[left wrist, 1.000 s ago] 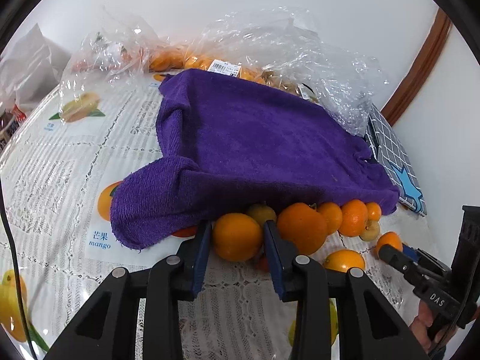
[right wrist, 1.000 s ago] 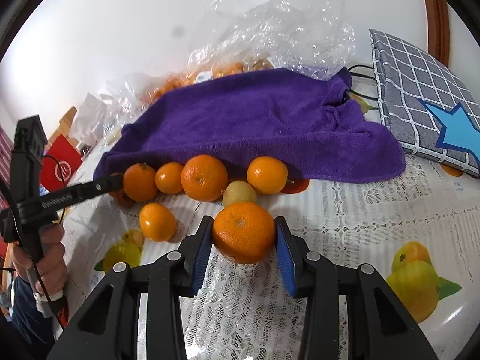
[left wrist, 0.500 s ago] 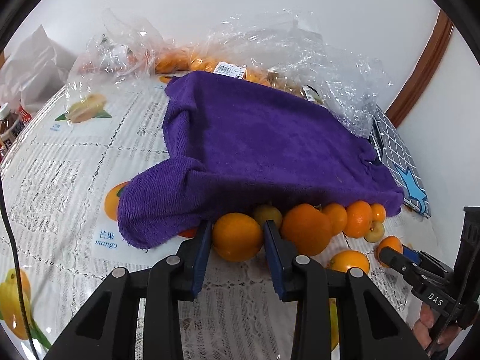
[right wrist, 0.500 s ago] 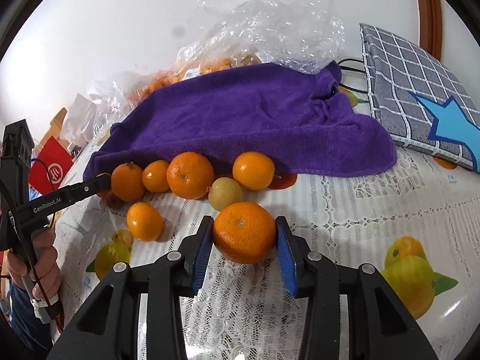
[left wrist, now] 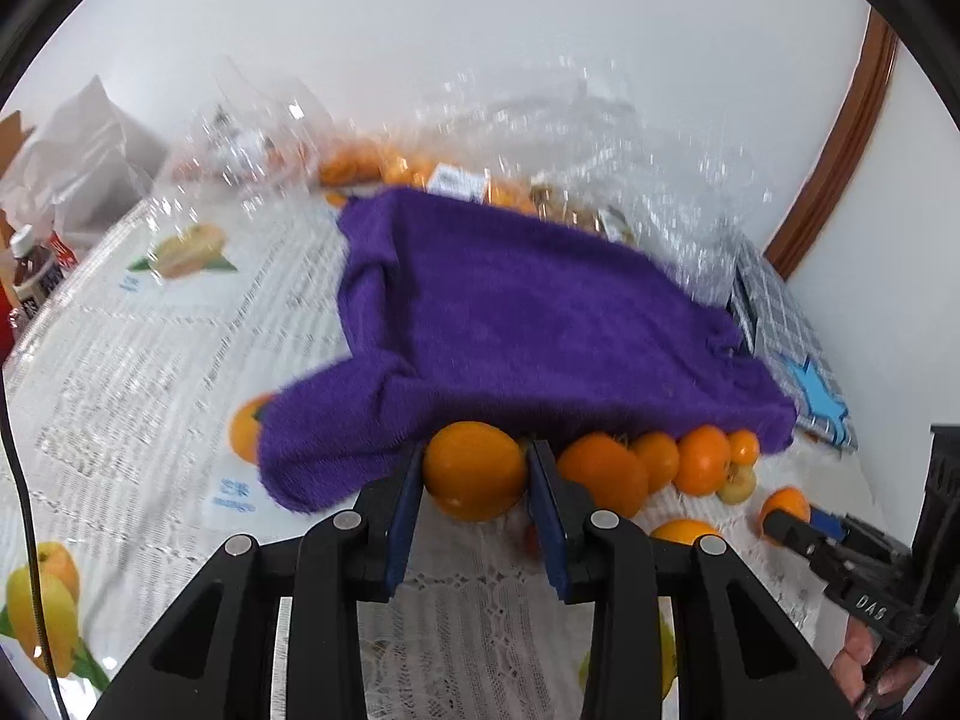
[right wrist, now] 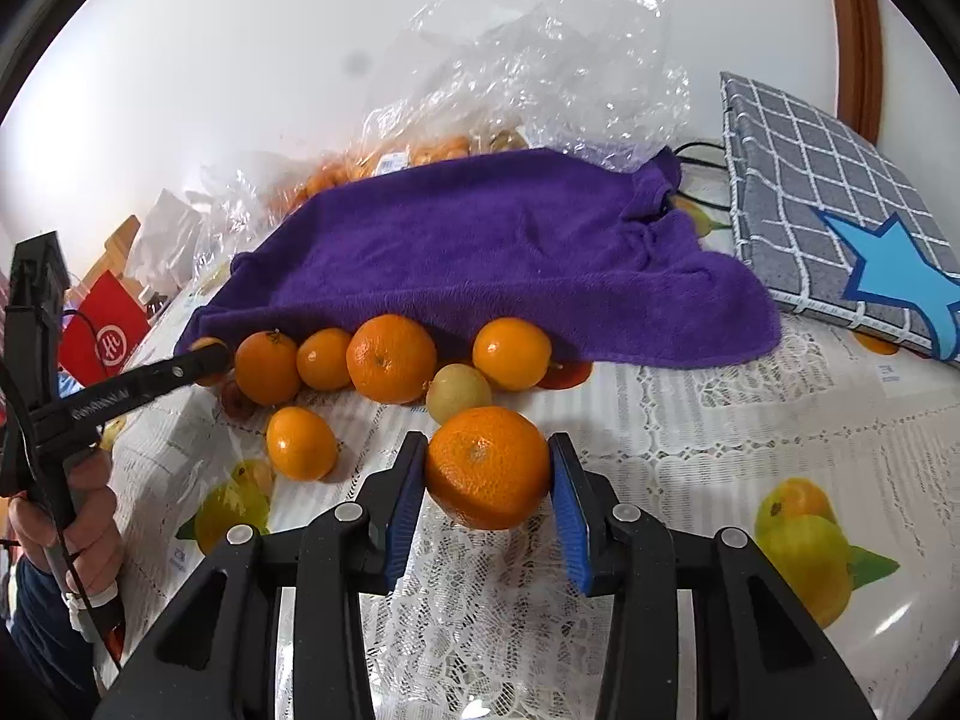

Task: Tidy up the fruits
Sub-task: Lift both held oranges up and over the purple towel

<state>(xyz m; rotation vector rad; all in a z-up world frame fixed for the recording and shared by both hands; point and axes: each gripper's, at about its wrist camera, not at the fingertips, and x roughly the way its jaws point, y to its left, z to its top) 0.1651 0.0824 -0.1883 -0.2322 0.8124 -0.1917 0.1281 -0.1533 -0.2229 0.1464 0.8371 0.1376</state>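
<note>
My left gripper point(left wrist: 475, 483) is shut on an orange point(left wrist: 474, 469) and holds it above the table, in front of the purple towel point(left wrist: 540, 324). My right gripper point(right wrist: 487, 474) is shut on another orange point(right wrist: 487, 467) just above the lace tablecloth. Several loose oranges point(right wrist: 391, 357) and a small yellow-green fruit point(right wrist: 459, 387) lie in a row along the towel's near edge point(right wrist: 480, 252). The left gripper shows at the left of the right wrist view point(right wrist: 204, 360), the right gripper at the lower right of the left wrist view point(left wrist: 774, 519).
Clear plastic bags of oranges point(left wrist: 408, 168) lie behind the towel. A grey checked cushion with a blue star point(right wrist: 840, 228) sits at the right. A red bag point(right wrist: 108, 339) and bottles point(left wrist: 30, 264) stand at the table's left edge. The tablecloth point(right wrist: 750, 420) has printed fruit.
My left gripper has lifted its orange away from the row and the view has swung with blur. My right gripper holds its orange almost unmoved.
</note>
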